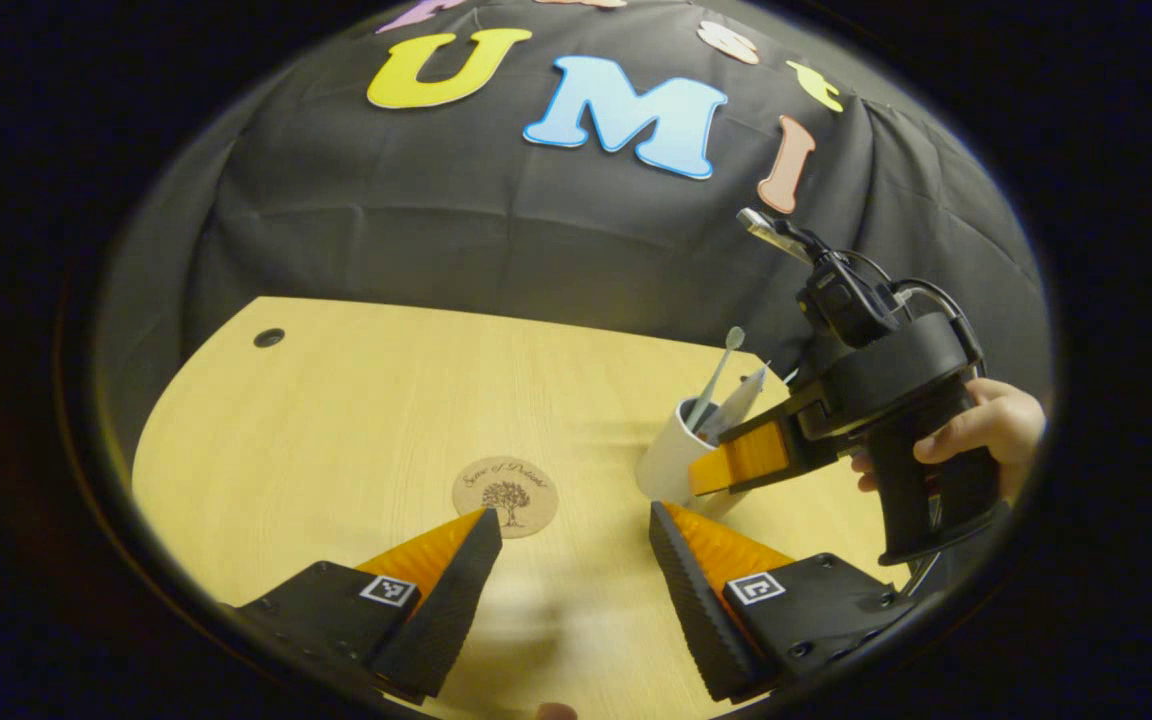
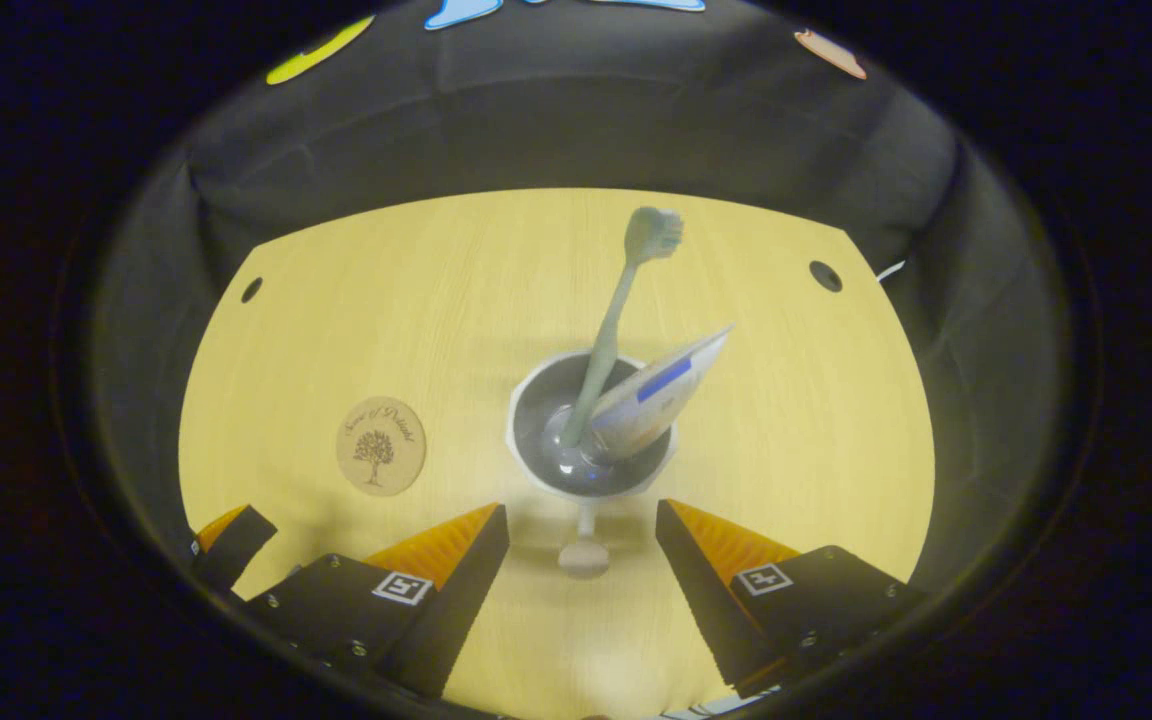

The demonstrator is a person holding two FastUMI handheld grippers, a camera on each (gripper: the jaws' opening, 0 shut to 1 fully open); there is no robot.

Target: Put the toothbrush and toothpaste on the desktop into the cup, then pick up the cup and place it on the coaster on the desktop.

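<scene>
- Left gripper view: the left claw (image 1: 576, 560) hangs over the pale wooden desk (image 1: 356, 400) with its fingers spread apart and nothing between them.
- The round cork coaster (image 1: 505, 496) printed with a tree lies just ahead of the left finger, bare.
- To the right stands the white cylindrical cup (image 1: 674, 462), holding the pale green toothbrush (image 1: 719, 378) and the grey toothpaste tube (image 1: 739, 402).
- The right claw (image 1: 736, 462), held by a hand (image 1: 976, 432), reaches to the cup from the right.
- Right gripper view: the right claw (image 2: 582, 548) is open just above the cup (image 2: 591, 425), on the desk (image 2: 786, 420); toothbrush (image 2: 616, 310) and toothpaste tube (image 2: 651, 400) lean inside.
- The coaster (image 2: 381, 446) lies well left of the cup.
</scene>
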